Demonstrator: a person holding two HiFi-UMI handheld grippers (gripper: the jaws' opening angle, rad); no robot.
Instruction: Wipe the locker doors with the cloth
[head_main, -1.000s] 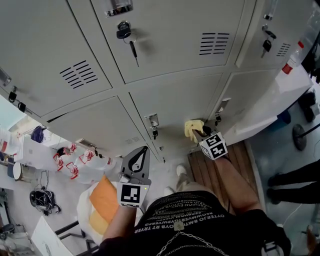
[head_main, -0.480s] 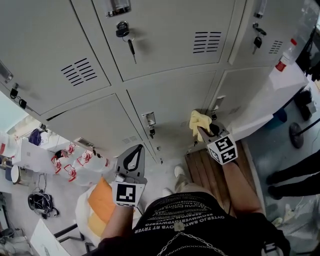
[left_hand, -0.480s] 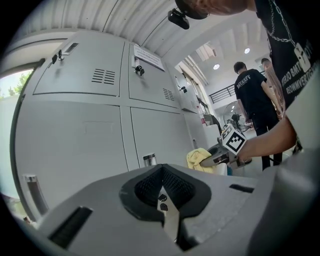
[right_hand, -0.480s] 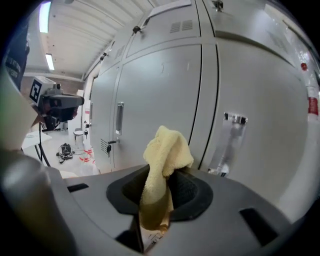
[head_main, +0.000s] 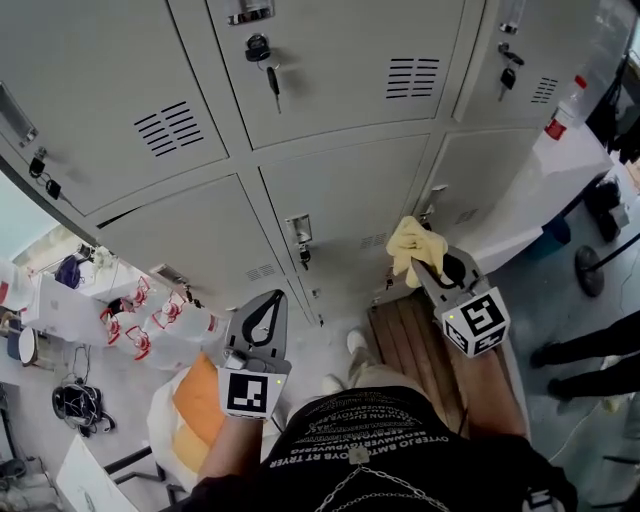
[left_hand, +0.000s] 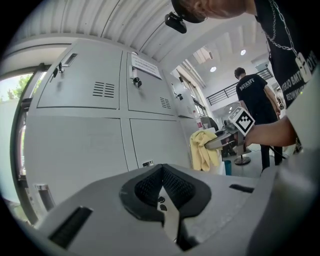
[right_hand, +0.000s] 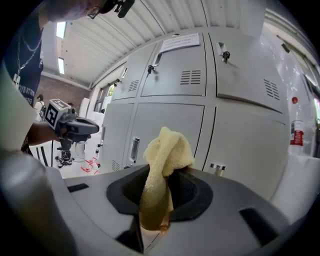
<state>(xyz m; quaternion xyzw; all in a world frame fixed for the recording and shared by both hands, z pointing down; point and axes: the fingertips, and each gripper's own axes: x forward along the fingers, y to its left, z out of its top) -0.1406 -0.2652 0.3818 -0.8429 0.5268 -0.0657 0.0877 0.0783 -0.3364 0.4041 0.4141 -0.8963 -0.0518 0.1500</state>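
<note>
Grey locker doors (head_main: 330, 190) fill the view ahead of me. My right gripper (head_main: 424, 268) is clamped on the yellow cloth (head_main: 412, 245), which sits close to a lower door; I cannot confirm contact. My left gripper (head_main: 270, 300) hangs lower, jaws together, holding nothing.

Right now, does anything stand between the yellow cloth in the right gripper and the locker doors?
Nothing visible does. The right gripper is shut on the yellow terry cloth, and no object shows between it and the grey metal locker door straight ahead.
</note>
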